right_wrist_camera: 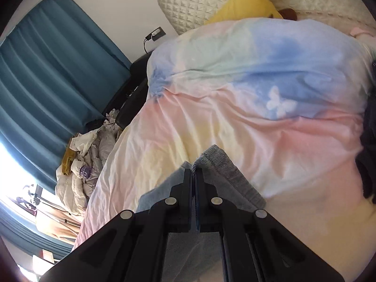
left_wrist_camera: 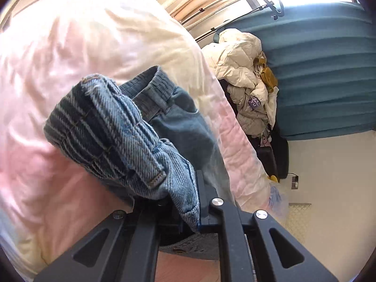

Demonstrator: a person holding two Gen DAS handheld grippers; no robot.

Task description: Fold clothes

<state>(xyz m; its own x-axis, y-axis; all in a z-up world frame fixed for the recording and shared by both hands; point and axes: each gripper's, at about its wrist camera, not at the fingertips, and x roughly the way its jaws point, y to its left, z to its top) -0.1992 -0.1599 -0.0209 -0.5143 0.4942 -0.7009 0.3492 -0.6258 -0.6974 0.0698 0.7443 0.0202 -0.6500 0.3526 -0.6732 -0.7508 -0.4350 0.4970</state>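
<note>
1. Jeans (left_wrist_camera: 131, 141): blue denim, bunched. In the left wrist view the elastic waistband and a belt loop sit up front, the rest drapes down onto the duvet (left_wrist_camera: 70, 70). In the right wrist view only a folded denim edge (right_wrist_camera: 223, 169) shows, rising just past the fingertips.
2. Left gripper (left_wrist_camera: 185, 202): fingers pressed together on a denim edge; cloth hangs over the left finger and hides most of it, the right finger (left_wrist_camera: 202, 199) is clear.
3. Right gripper (right_wrist_camera: 193, 181): both fingers pressed together, pinching denim; a thin strip of cloth shows in the slit between them, more denim on each side.
4. Duvet under the jeans: pastel pink, cream and blue patches, a white butterfly print (right_wrist_camera: 279, 103) in the right wrist view. Wrinkled, covers the bed.
5. Head end of the bed, right wrist view: quilted white pillow (right_wrist_camera: 185, 7), yellow plush toy (right_wrist_camera: 249, 4) with brown parts lying against it.
6. Beside the bed: heap of pale clothes (left_wrist_camera: 244, 82) with a purple label and a mustard piece, on a dark seat (left_wrist_camera: 277, 157).
7. Teal curtain (left_wrist_camera: 329, 70) behind the heap; bright window glare above it.
8. Wall socket (right_wrist_camera: 156, 34) with a plug and cable, near the pillow corner.
</note>
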